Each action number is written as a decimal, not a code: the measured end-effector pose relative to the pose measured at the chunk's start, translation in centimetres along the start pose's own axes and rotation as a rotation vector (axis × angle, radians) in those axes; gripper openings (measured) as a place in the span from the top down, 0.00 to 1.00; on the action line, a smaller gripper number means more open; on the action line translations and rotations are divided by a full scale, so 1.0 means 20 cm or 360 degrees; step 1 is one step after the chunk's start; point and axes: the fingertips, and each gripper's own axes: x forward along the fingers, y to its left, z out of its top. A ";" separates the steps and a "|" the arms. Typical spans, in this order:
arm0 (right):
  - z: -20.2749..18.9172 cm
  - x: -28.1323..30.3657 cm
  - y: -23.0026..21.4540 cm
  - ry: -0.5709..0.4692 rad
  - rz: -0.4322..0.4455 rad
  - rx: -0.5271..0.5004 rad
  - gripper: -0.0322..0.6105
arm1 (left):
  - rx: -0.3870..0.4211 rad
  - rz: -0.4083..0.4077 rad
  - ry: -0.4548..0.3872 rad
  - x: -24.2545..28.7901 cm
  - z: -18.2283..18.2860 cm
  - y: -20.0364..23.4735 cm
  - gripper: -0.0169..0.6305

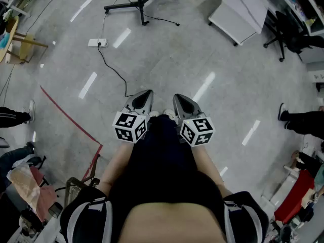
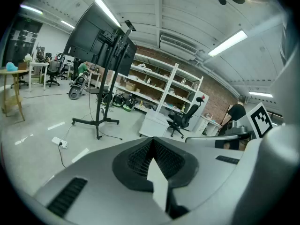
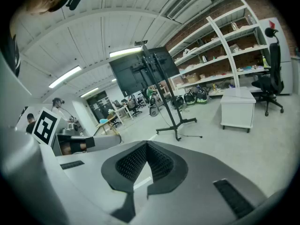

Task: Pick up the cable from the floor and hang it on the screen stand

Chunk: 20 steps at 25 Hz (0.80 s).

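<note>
A thin black cable (image 1: pixel 117 75) lies on the grey floor, running from a white power strip (image 1: pixel 97 43) toward my feet. The screen stand's black wheeled base (image 1: pixel 139 1) is at the top of the head view. In the left gripper view the stand (image 2: pixel 105 83) carries a large dark screen (image 2: pixel 91 36), with the cable (image 2: pixel 61 156) and strip below it. My left gripper (image 1: pixel 143 96) and right gripper (image 1: pixel 180 99) are held side by side at waist height, well above the cable. Both are shut and empty: left (image 2: pixel 152 139), right (image 3: pixel 146 143).
A white cabinet (image 1: pixel 240 14) and a black office chair (image 1: pixel 283 34) stand at the far right. A wooden stool (image 1: pixel 20 42) is at the far left. Red tape (image 1: pixel 66 115) crosses the floor. Other people's feet show at both edges. Shelving (image 2: pixel 159 88) lines the back wall.
</note>
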 end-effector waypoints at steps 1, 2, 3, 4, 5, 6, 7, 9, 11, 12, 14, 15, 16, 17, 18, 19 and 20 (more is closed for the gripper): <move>-0.01 -0.01 0.01 0.0016 0.0011 -0.0004 0.92 | -0.0003 0.0003 -0.0006 -0.01 0.00 -0.01 0.97; -0.03 -0.02 0.03 0.0030 0.0023 -0.0007 0.92 | -0.0006 0.0005 -0.0012 -0.02 0.01 -0.03 0.97; -0.03 -0.03 0.04 0.0038 0.0034 -0.0007 0.92 | -0.0007 0.0005 -0.0019 -0.02 0.01 -0.05 0.97; -0.03 -0.04 0.05 0.0039 0.0045 -0.0007 0.92 | -0.0006 0.0003 -0.0027 -0.03 0.02 -0.07 0.97; -0.02 -0.05 0.05 0.0032 0.0054 -0.0009 0.92 | -0.0002 -0.0001 -0.0036 -0.03 0.03 -0.09 0.97; -0.01 -0.06 0.06 0.0020 0.0060 -0.0014 0.92 | 0.0003 -0.0007 -0.0046 -0.02 0.04 -0.11 0.97; 0.01 -0.07 0.06 0.0007 0.0062 -0.0020 0.92 | 0.0009 -0.0013 -0.0052 -0.02 0.05 -0.13 0.97; 0.04 -0.07 0.06 -0.0016 0.0074 -0.0024 0.92 | 0.0019 -0.0030 -0.0046 -0.01 0.05 -0.15 0.97; 0.07 -0.09 0.05 -0.0051 0.0109 -0.0033 0.92 | 0.0041 -0.0055 -0.0030 0.00 0.04 -0.19 0.97; 0.09 -0.10 0.04 -0.0067 0.0118 -0.0038 0.91 | 0.0053 -0.0064 -0.0027 0.01 0.04 -0.22 0.97; 0.12 -0.13 0.01 -0.0084 0.0115 -0.0037 0.91 | 0.0054 -0.0067 -0.0030 0.02 0.03 -0.26 0.97; 0.14 -0.14 -0.01 -0.0093 0.0113 -0.0034 0.91 | 0.0046 -0.0065 -0.0035 0.02 0.03 -0.28 0.97; 0.15 -0.15 -0.03 -0.0102 0.0111 -0.0033 0.91 | 0.0036 -0.0061 -0.0038 0.03 0.03 -0.29 0.97; 0.15 -0.15 -0.04 -0.0108 0.0106 -0.0035 0.91 | 0.0030 -0.0056 -0.0040 0.03 0.03 -0.30 0.97; 0.16 -0.15 -0.06 -0.0109 0.0100 -0.0036 0.91 | 0.0028 -0.0052 -0.0040 0.04 0.03 -0.30 0.97; 0.16 -0.15 -0.07 -0.0108 0.0093 -0.0034 0.91 | 0.0030 -0.0050 -0.0040 0.04 0.03 -0.30 0.97; 0.16 -0.14 -0.07 -0.0107 0.0088 -0.0030 0.91 | 0.0034 -0.0048 -0.0040 0.04 0.03 -0.30 0.97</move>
